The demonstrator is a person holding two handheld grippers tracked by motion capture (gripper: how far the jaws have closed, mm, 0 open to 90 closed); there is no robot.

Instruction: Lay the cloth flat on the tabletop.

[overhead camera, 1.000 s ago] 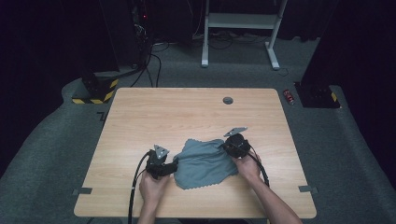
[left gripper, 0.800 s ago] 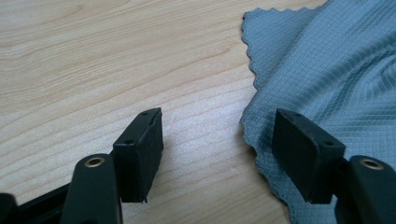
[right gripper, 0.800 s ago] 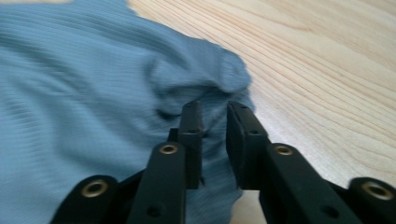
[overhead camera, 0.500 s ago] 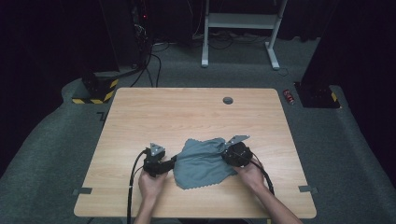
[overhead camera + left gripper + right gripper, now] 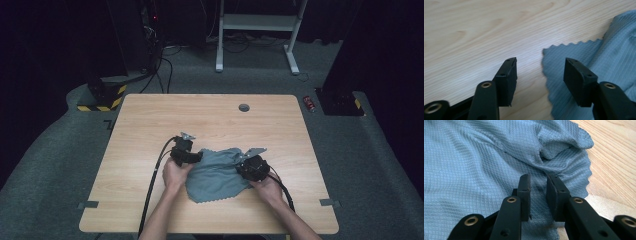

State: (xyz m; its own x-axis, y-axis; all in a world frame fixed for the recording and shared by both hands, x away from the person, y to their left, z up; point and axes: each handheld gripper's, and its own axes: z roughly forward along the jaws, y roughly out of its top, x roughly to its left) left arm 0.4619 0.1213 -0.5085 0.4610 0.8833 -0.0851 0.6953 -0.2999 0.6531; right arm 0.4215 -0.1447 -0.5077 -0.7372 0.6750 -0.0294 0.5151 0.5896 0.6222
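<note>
While the grey cloth (image 5: 217,172) lies rumpled mid-tabletop (image 5: 150,125), right hand-held gripper (image 5: 537,195) has dropped onto it w/ jaws narrowed, nothing pinched yet; left hand-held gripper (image 5: 540,75) gapes wide at cloth's corner, ready to grab.

high view: table (image 5: 150,130) lit, surroundings dark | gripper views: bright, near fingers (image 5: 506,80) softly blurred

A wooden table (image 5: 150,130) stands on grey carpet (image 5: 60,165) in a dark room.

No text, label, brand, number or sign can be read on anything here.
</note>
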